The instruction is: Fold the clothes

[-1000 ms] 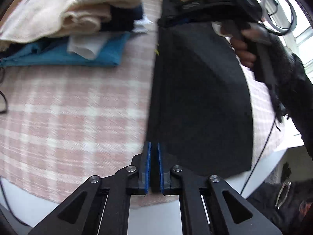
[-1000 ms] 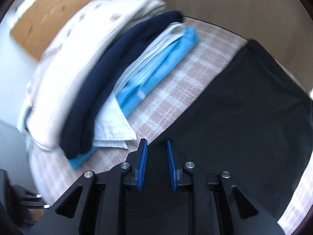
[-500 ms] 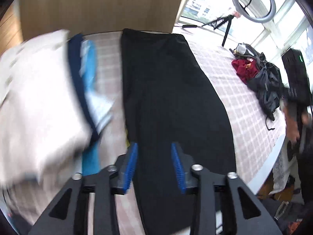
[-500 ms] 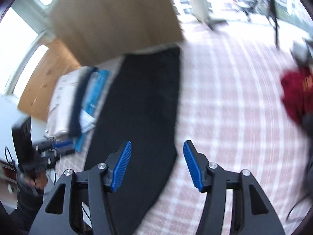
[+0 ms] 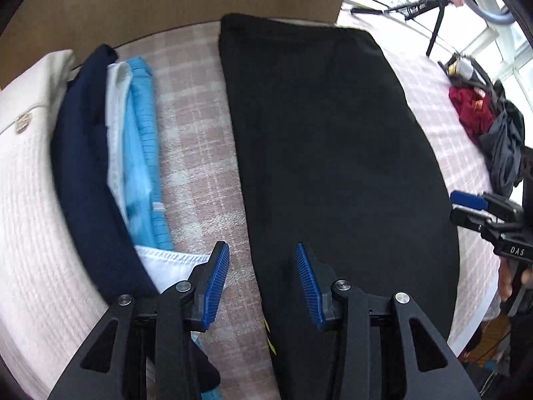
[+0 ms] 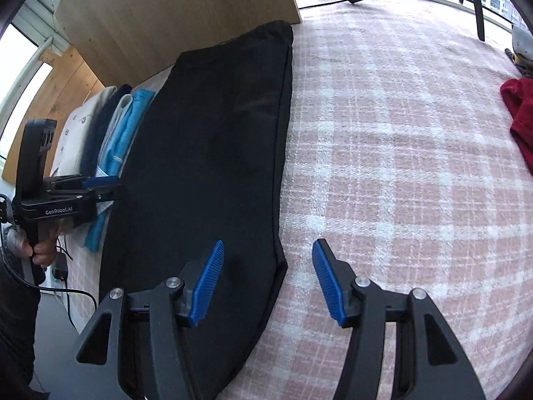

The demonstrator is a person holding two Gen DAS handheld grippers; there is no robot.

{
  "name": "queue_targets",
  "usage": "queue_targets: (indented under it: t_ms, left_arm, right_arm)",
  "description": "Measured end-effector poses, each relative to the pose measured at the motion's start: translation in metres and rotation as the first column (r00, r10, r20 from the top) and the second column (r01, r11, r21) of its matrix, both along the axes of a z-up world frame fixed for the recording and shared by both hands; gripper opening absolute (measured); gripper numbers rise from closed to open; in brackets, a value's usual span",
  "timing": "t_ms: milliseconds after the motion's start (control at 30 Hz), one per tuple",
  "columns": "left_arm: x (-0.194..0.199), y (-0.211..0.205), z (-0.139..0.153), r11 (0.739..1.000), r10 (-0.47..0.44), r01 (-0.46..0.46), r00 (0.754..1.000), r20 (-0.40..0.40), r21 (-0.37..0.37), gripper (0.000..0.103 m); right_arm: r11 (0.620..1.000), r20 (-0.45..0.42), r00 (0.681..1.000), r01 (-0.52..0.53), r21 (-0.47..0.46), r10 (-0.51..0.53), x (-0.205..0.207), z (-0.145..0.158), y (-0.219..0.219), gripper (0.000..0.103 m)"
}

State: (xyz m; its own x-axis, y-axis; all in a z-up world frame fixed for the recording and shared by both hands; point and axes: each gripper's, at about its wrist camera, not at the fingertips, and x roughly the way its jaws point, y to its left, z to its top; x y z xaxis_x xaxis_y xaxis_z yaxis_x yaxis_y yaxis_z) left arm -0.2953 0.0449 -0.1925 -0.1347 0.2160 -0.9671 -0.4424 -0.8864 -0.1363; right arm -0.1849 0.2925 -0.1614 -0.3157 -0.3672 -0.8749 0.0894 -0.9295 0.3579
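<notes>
A: What is the setting?

B: A bright room with windows behind, a pale wooden board (image 6: 173,13) at the far end, and a surface covered in a pink and white checked cloth (image 6: 399,153).

A: Where is the garment?

B: A long black folded garment (image 5: 329,153) lies flat on the checked cloth, its far end close to the wooden board. Left of the garment sits a pile of folded clothes (image 5: 100,153): cream knit, navy, white and light blue. Well to the garment's right lie a dark red cloth (image 5: 473,113) and a grey one.

A: And the left hand-held gripper (image 5: 263,280)?

B: It hovers over the garment's near left edge, blue pads spread apart, gripping nothing. One pad is over the checked cloth, the other over the black fabric.

A: The right hand-held gripper (image 6: 268,281)?

B: Spread wide as well, holding nothing, straddling the garment's near right corner. The left view shows it level at the garment's right side, a hand on its grip.
</notes>
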Motion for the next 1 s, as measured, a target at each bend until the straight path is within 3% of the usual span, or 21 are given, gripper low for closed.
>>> queue_targets:
  t_ms: [133, 467, 533, 633, 700, 733, 767, 1000]
  left_arm:
    - [-0.008, 0.008, -0.008, 0.999, -0.018, 0.019, 1.000, 0.003, -0.037, 0.041]
    - [0.006, 0.026, -0.020, 0.987, -0.134, 0.135, 0.991, 0.024, -0.083, 0.047]
    - [0.008, 0.029, -0.021, 0.985, -0.146, 0.146, 0.989, 0.015, -0.092, 0.043]
    - [0.010, 0.030, -0.023, 0.986, -0.145, 0.144, 0.989, -0.009, -0.082, 0.040]
    - [0.011, 0.029, -0.023, 0.988, -0.146, 0.144, 0.989, -0.017, -0.058, 0.026]
    - [0.010, 0.028, -0.023, 0.989, -0.141, 0.140, 0.990, -0.017, -0.046, 0.021]
    - [0.009, 0.026, -0.024, 0.992, -0.126, 0.126, 0.992, -0.009, -0.026, 0.006]
    - [0.002, 0.006, -0.025, 0.984, -0.037, 0.031, 0.999, 0.033, 0.173, 0.002]
  right_arm:
    - [1.000, 0.000, 1.000, -0.015, 0.000, 0.015, -0.005, -0.002, -0.001, 0.055]
    - [0.969, -0.027, 0.983, -0.176, 0.170, 0.184, -0.002, 0.001, -0.029, 0.054]
    - [0.959, -0.032, 0.977, -0.201, 0.200, 0.212, 0.000, 0.002, -0.032, 0.040]
    - [0.950, -0.030, 0.969, -0.234, 0.208, 0.246, 0.002, 0.002, -0.036, 0.029]
    - [0.963, -0.029, 0.973, -0.224, 0.153, 0.231, 0.000, 0.000, -0.028, 0.025]
    - [0.968, -0.028, 0.974, -0.218, 0.125, 0.223, 0.000, -0.001, -0.024, 0.017]
    - [0.972, -0.027, 0.976, -0.212, 0.097, 0.215, -0.001, -0.002, -0.020, 0.015]
    - [0.979, -0.006, 0.992, -0.122, -0.163, 0.122, -0.006, -0.004, 0.007, 0.007]
